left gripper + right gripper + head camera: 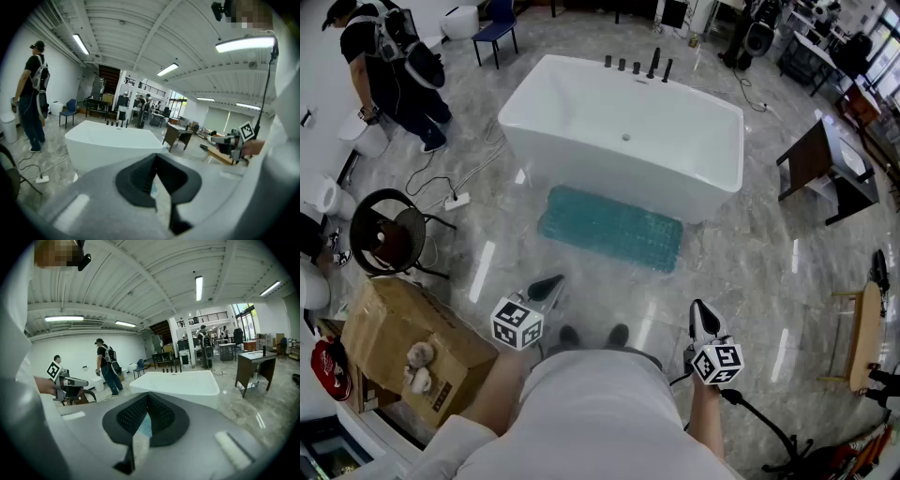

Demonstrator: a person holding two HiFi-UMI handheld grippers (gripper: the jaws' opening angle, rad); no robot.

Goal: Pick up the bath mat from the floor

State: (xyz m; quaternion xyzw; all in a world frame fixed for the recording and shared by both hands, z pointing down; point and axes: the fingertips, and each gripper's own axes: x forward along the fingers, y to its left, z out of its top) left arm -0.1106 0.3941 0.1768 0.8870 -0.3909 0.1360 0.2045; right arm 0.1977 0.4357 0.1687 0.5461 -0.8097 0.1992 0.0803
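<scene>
Head view: the bathtub (623,131) sits in the upper middle of the frame, with taps (637,66) on its far rim. Just below it, on the floor beside the tub wall, lies the bath mat (611,228). The left gripper (549,283) is lower left of the mat and the right gripper (700,309) lower right, both apart from it. A cardboard box (394,328) is at lower left with a chair (386,234) above it. A desk (814,155) stands at the right and a person (394,66) at upper left.

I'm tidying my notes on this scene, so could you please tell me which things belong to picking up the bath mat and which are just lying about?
Belongs to the job: bath mat on the floor; left gripper and right gripper, both shut, empty.
Just lying about: bathtub; cardboard box; power strip; blue chair.
</scene>
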